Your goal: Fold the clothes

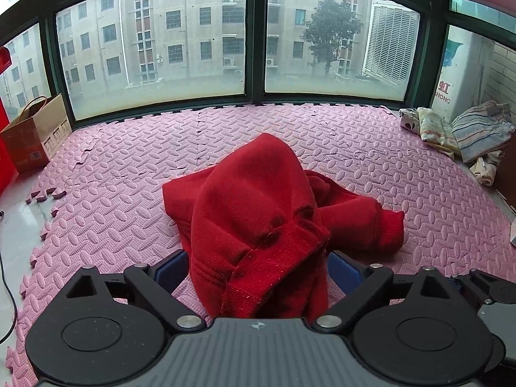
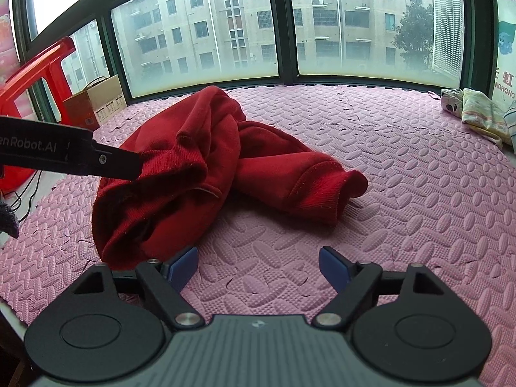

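the crumpled red knit sweater [image 2: 180, 174] lies mid-mat on the pink foam floor mat [image 2: 403, 193], its long axis running toward the right edge, cuff end rightmost. my left claw [image 1: 258, 274] stands wide with a hem fold draped between its pads; whether they pinch it i cannot tell. my right claw [image 2: 258, 267] is released, empty, the sweater ahead-left. the underside folds are hidden.

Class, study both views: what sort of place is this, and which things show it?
Probably an enclosed balcony or sunroom in a flat: wide windows facing apartment blocks, pink foam mats on the floor, and household clutter, a cardboard box and a laundry pile.
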The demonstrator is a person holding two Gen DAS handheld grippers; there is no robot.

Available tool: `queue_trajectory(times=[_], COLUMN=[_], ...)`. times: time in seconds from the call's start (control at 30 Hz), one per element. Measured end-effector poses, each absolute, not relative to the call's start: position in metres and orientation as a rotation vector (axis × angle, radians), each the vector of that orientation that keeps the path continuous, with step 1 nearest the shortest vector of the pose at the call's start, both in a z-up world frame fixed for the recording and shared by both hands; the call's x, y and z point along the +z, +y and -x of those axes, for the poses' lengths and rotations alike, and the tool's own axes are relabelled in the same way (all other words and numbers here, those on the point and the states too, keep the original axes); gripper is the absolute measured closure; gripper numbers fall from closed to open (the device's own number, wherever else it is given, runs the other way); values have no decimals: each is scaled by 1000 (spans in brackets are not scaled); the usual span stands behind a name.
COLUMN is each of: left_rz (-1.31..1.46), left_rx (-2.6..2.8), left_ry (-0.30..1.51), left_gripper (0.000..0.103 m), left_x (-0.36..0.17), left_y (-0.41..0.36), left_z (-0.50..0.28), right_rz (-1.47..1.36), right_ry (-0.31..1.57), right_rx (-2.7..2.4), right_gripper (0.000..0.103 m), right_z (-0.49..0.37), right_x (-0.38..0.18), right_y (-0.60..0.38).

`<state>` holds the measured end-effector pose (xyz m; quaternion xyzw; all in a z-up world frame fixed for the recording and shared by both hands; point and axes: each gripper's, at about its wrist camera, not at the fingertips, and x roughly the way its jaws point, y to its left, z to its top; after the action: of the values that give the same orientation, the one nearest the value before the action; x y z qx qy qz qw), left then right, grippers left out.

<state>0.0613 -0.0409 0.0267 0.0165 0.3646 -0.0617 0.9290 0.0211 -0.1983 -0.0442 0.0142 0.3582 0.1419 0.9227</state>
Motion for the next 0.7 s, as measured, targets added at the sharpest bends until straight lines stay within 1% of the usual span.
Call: queue_trajectory(times=[0.07, 0.2, 0.33, 0.4, 0.47, 0.5, 0.57, 0.63, 0.7], left_rz=[-41, -52, -71, -95, -107, -108, -107, -78, -31], left_rx=[-128, -137, -134, -128, -126, -131, -140, -149, -154], left_ry=[747, 754, 772, 779, 795, 804, 807, 802, 787], left_gripper=[11, 13, 21, 28, 46, 49, 69, 77, 80], left_x=[28, 29, 23, 19, 14, 12, 11, 15, 23], left_y=[-47, -59, -68, -72, -72, -71, -67, -57, -44], left_z=[-71, -89, -108, -117, -125, -129, -132, -130, -126], right_rz=[-33, -42, -52, -56, -57, -58, -64, -71, -78], right_ry=[738, 744, 748, 749, 750, 751, 753, 756, 757], right_rx=[298, 314, 334, 345, 354, 359, 369, 378, 387], right_gripper=[20, 25, 30, 32, 33, 34, 36, 37, 37], right_z=[-24, -30, -33, -35, -36, -37, -39, -41, -43], right_x=[-44, -44, -44, -44, -44, -44, -44, -44, -44], right_y=[-198, -198, -198, -198, -198, -198, -198, -198, -198])
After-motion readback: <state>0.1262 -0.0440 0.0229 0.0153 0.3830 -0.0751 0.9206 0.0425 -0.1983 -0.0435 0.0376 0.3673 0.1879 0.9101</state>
